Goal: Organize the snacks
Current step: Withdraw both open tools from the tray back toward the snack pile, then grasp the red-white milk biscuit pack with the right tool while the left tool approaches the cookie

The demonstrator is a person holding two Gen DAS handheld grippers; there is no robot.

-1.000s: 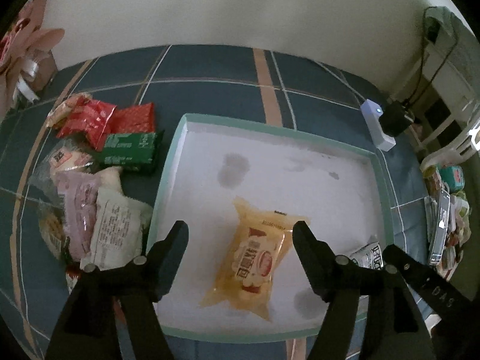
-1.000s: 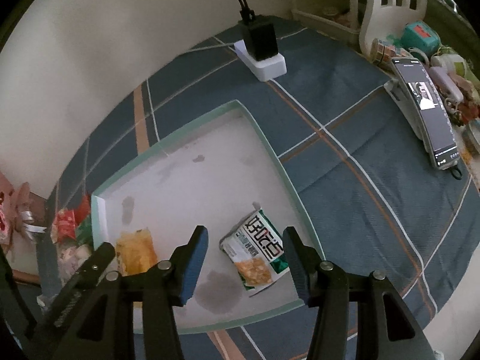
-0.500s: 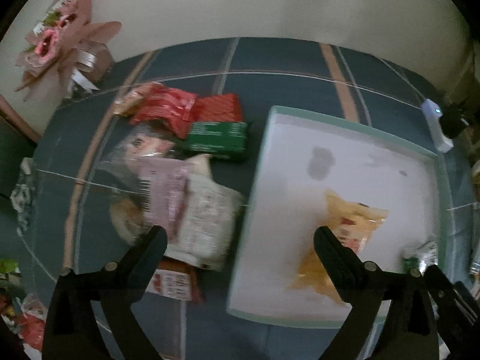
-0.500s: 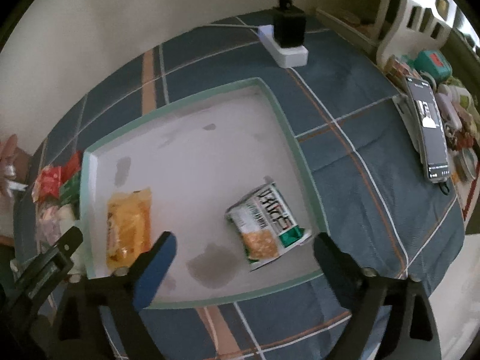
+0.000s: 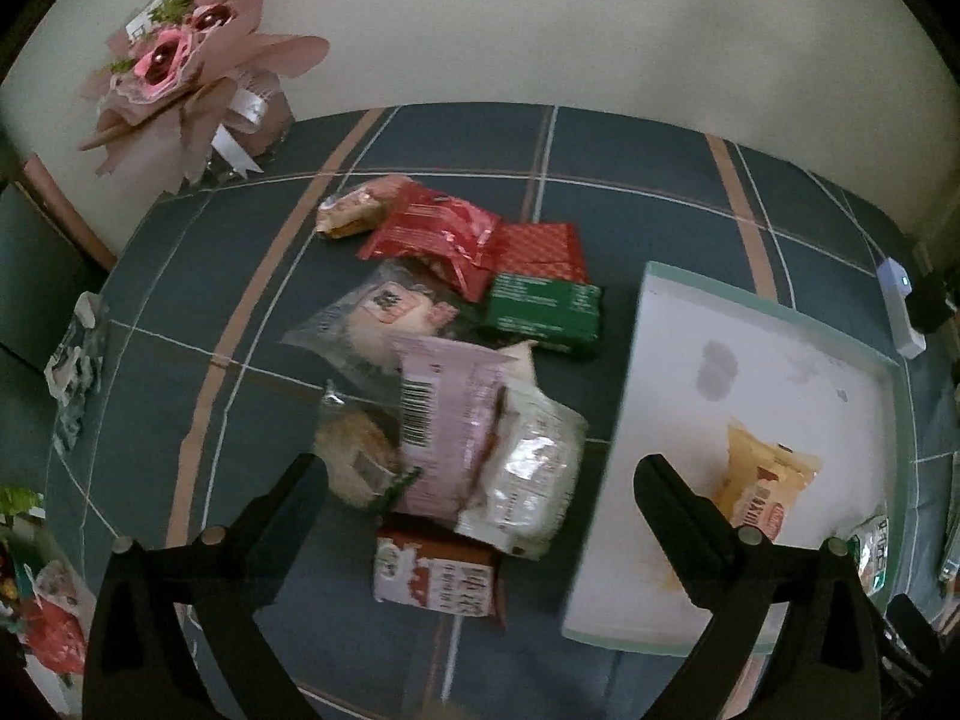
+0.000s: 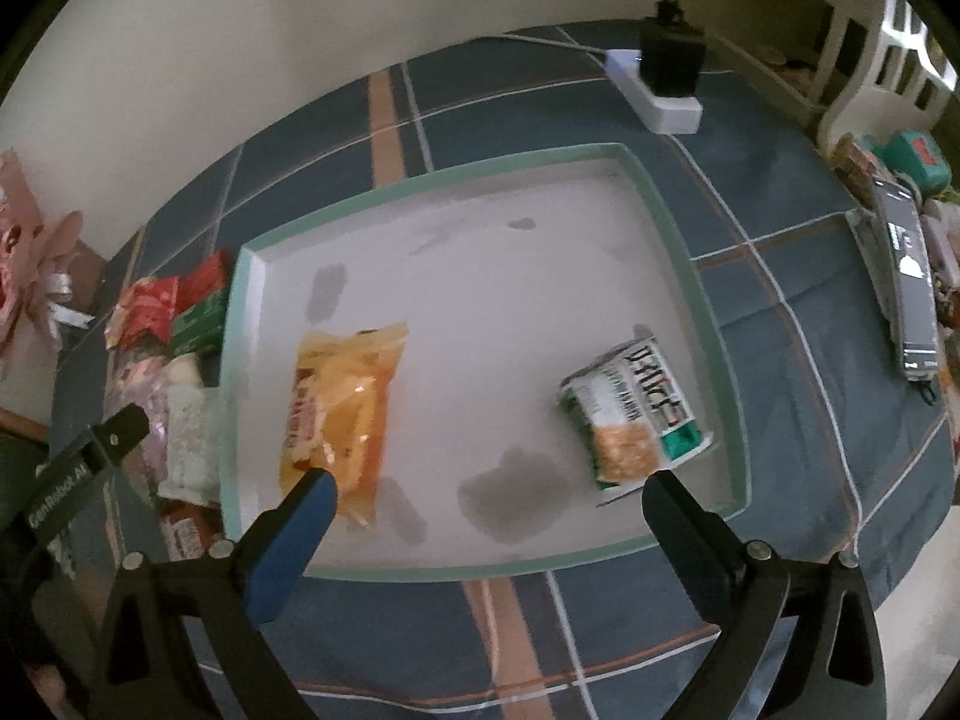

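A white tray with a green rim (image 6: 684, 252) (image 5: 654, 300) lies on the blue checked tablecloth. In it lie a yellow snack bag (image 6: 342, 414) (image 5: 762, 486) and a green and white snack bag (image 6: 636, 414). A pile of snack packets (image 5: 462, 396) lies left of the tray: red packets (image 5: 444, 228), a green packet (image 5: 543, 312), a pink packet (image 5: 444, 420), a white packet (image 5: 528, 474). My left gripper (image 5: 480, 480) is open and empty above the pile's near side. My right gripper (image 6: 489, 492) is open and empty above the tray's near edge.
A pink flower bouquet (image 5: 186, 66) stands at the back left by the wall. A white power strip with a black plug (image 6: 666, 78) lies behind the tray. A phone (image 6: 909, 282) and small clutter sit at the right table edge.
My left gripper has swung left from over the yellow bag in the tray to over the snack pile, and opened wider. My right gripper has opened wide and drawn back from the green and white bag.
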